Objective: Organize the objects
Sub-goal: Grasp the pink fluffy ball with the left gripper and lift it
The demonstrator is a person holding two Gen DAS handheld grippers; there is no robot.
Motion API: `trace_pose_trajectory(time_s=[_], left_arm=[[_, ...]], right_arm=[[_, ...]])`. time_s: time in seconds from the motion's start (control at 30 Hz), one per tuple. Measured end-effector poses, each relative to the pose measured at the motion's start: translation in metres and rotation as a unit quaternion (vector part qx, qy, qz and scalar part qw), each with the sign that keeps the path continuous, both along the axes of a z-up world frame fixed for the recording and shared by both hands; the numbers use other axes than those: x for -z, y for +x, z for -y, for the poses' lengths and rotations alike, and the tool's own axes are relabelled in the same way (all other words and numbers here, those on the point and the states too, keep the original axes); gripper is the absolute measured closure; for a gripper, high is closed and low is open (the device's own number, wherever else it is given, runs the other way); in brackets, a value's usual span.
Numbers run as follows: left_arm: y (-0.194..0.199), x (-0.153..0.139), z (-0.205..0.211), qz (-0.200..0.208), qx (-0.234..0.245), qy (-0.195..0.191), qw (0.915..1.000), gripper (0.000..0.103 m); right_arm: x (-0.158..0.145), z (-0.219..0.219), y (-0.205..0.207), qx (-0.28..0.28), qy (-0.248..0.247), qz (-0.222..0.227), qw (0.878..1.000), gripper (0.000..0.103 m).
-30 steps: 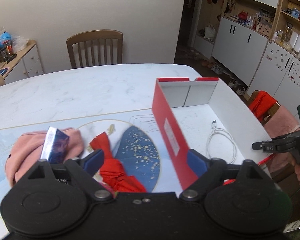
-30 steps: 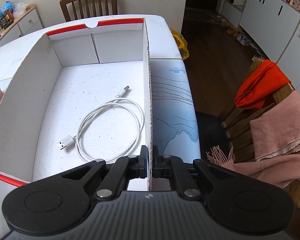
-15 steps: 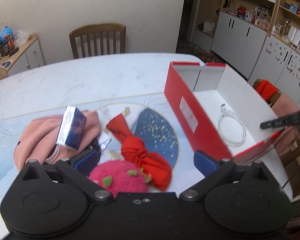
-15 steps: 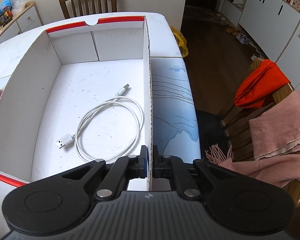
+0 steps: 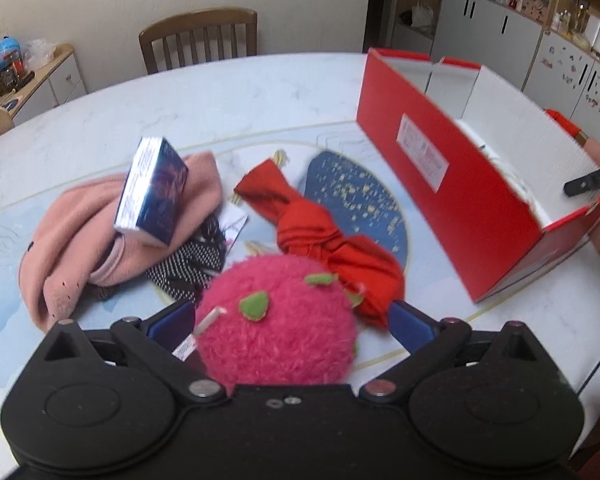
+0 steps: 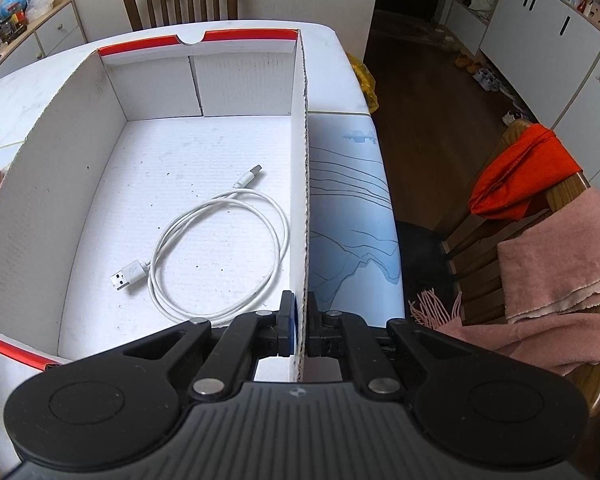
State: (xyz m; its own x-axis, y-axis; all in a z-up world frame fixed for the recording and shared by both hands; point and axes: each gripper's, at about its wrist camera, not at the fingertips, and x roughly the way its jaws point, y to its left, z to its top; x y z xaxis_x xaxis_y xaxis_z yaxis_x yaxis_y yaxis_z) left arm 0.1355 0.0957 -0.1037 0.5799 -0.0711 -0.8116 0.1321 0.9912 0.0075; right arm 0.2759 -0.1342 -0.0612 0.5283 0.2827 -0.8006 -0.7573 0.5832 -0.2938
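A fuzzy pink plush ball (image 5: 278, 322) with green spots lies between the wide jaws of my left gripper (image 5: 290, 320); the blue pads stand apart from it, so the gripper is open. Beyond it lie a knotted red cloth (image 5: 324, 236), a pink hat (image 5: 100, 232) with a dark blue box (image 5: 152, 192) leaning on it, and a black-and-white fabric piece (image 5: 192, 264). The red shoebox (image 5: 440, 184) stands at the right. My right gripper (image 6: 300, 320) is shut on the box's right wall (image 6: 302, 160). A white USB cable (image 6: 216, 248) lies coiled inside the shoebox.
The round marble table (image 5: 220, 92) carries a blue patterned mat (image 6: 348, 208). A wooden chair (image 5: 200, 40) stands at the far side. Another chair (image 6: 532, 208) draped with red and pink cloths is right of the table. Cabinets (image 5: 492, 36) line the back right.
My left gripper has dropped and pulled back toward the near edge, and the pink plush ball now sits between its jaws. The right gripper and shoebox have not moved.
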Motion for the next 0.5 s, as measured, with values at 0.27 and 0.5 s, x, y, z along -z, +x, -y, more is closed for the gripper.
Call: trace_pose_trajectory(time_s=[0.27,0.5], left_arm=[[0.006,0.019,-0.002,-0.015,-0.009,0.018,0.9997,0.007],[0.004,0.018,-0.001,-0.011,-0.009,0.019,0.9997,0.017]], right_arm=[[0.0,0.0,-0.001,0.0,-0.001,0.002,1.0,0.099],[0.001,0.0,0.0,0.0,0.0,0.001,1.0,0.099]])
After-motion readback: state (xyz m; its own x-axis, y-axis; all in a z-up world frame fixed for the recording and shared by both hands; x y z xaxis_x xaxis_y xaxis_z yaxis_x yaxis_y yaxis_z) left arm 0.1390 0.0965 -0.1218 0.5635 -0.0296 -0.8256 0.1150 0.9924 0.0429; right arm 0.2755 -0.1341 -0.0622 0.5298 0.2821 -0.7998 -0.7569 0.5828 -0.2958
